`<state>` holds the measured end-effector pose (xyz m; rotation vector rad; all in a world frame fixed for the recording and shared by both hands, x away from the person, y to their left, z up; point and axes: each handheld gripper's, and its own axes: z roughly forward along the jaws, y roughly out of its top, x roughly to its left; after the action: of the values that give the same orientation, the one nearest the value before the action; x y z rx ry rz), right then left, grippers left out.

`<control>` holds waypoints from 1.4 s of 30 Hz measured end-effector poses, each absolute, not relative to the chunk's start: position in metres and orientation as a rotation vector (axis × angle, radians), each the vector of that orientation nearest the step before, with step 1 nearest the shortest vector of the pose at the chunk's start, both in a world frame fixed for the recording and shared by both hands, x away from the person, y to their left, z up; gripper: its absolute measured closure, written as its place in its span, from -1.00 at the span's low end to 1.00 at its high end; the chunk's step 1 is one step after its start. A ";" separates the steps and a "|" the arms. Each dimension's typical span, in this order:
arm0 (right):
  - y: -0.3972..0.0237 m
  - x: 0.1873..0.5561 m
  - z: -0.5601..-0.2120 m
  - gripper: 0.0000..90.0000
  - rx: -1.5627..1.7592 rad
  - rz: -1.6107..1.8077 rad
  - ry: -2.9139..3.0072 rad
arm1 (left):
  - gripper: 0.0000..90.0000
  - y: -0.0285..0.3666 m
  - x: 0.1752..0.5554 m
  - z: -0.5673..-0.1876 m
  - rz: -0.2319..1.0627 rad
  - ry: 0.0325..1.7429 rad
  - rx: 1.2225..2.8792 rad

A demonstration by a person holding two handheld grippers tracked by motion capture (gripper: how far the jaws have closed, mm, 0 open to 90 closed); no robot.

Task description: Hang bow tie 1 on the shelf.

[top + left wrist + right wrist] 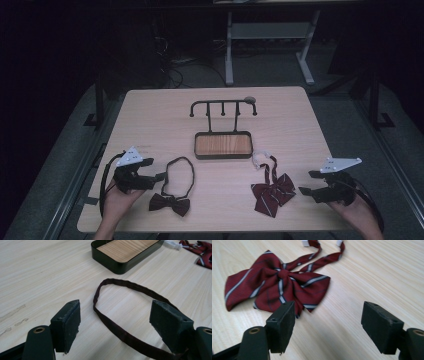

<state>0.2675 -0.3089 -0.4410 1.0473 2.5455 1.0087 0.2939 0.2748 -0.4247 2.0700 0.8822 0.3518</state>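
Observation:
A dark maroon bow tie (pixel 170 203) lies at the front left of the table, its strap (pixel 180 174) (pixel 120 283) spread in a loop behind it. My left gripper (pixel 154 170) (pixel 116 306) stands open just left of that loop, the near side of the strap running between its jaws without touching the pads. A red striped bow tie (pixel 272 192) (pixel 279 290) lies at the front right, its two strap ends pointing away. My right gripper (pixel 307 182) (pixel 328 306) is open just to its right, low over the bare wood, holding nothing.
A black rack with several hooks (pixel 222 103) rises from a black-rimmed wooden tray (pixel 222 156) (pixel 117 263) in the middle of the table. The red tie (pixel 200 252) shows beyond the tray. White table legs and cables stand on the dark floor behind.

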 end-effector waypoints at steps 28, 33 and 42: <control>-0.243 0.314 -0.399 -0.07 0.805 0.825 2.774 | -0.45 0.272 0.293 -0.426 0.368 0.853 2.098; -0.234 0.329 -0.399 -0.02 0.791 0.789 2.809 | -0.45 0.272 0.293 -0.425 0.368 0.848 2.101; -0.217 0.359 -0.405 0.07 0.783 0.713 2.872 | -0.45 0.272 0.294 -0.425 0.355 0.842 2.096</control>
<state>0.3586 -0.2167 -0.4048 0.7830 2.8722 0.7125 0.2941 0.2719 -0.4255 2.0957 0.8418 0.3555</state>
